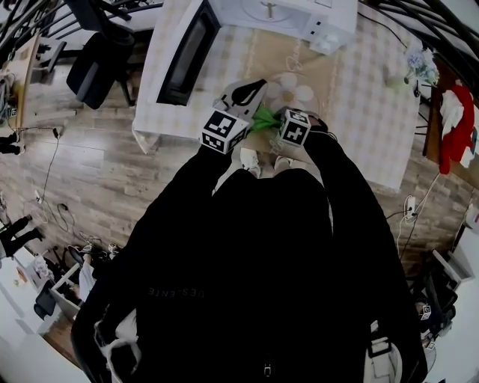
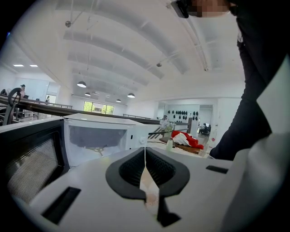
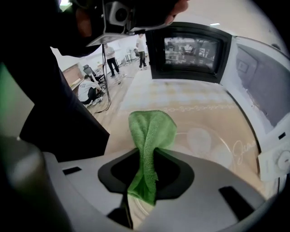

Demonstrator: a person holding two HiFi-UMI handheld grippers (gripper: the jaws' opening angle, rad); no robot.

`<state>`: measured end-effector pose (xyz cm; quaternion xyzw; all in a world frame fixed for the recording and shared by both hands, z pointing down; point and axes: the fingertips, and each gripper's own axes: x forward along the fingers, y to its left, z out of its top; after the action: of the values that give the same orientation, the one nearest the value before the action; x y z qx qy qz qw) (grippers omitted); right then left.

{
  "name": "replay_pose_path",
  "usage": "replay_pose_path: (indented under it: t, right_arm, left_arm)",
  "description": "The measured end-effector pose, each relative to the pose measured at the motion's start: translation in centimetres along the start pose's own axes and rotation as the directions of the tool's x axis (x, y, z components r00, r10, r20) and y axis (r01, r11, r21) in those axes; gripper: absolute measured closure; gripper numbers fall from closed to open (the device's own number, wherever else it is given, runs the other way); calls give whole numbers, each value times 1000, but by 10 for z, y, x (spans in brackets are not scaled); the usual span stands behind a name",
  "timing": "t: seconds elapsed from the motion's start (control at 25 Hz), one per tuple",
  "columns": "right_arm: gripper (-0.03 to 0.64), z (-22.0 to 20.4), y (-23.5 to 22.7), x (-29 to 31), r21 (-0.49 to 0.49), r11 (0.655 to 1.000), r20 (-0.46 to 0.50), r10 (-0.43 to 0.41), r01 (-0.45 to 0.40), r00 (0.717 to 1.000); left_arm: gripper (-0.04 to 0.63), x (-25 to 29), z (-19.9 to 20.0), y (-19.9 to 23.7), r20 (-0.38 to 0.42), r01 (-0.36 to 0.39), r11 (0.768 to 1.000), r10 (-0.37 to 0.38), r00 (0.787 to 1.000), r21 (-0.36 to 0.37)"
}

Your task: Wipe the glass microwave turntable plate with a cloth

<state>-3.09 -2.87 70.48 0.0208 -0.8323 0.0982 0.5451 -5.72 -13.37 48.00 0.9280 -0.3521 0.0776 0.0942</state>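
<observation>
The clear glass turntable plate (image 1: 292,91) lies flat on the chequered tablecloth, just in front of the microwave (image 1: 284,15). In the right gripper view the plate (image 3: 213,140) spreads out just beyond the jaws. My right gripper (image 1: 275,117) is shut on a green cloth (image 1: 262,118). The folded cloth (image 3: 152,129) sticks out past the jaws, at the plate's near left edge. My left gripper (image 1: 260,84) hovers to the left of the plate, tilted up towards the microwave (image 2: 97,136). This gripper (image 2: 145,152) is shut with nothing in it.
The microwave door (image 1: 183,56) stands open to the left, and it shows ahead as the dark door (image 3: 190,50). The table (image 1: 359,112) ends close to my body. An office chair (image 1: 97,63) stands far left, and red fabric (image 1: 456,120) lies far right.
</observation>
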Motion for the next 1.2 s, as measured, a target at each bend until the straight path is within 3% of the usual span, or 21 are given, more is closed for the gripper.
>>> replay_pose_path:
  t: [0.4, 0.92, 1.2]
  right_arm:
    - [506, -15, -98, -49, 68, 980, 33, -188, 186, 982]
    - [508, -32, -179, -57, 14, 952, -32, -306, 306, 952]
    - [508, -44, -206, -46, -19, 924, -79, -381, 381, 921]
  left_arm:
    - [574, 13, 3, -2, -4, 4, 1000, -4, 1000, 3]
    - [574, 41, -1, 3, -15, -15, 1000, 15, 1000, -4]
    - [574, 46, -4, 7, -33, -33, 999, 32, 999, 0]
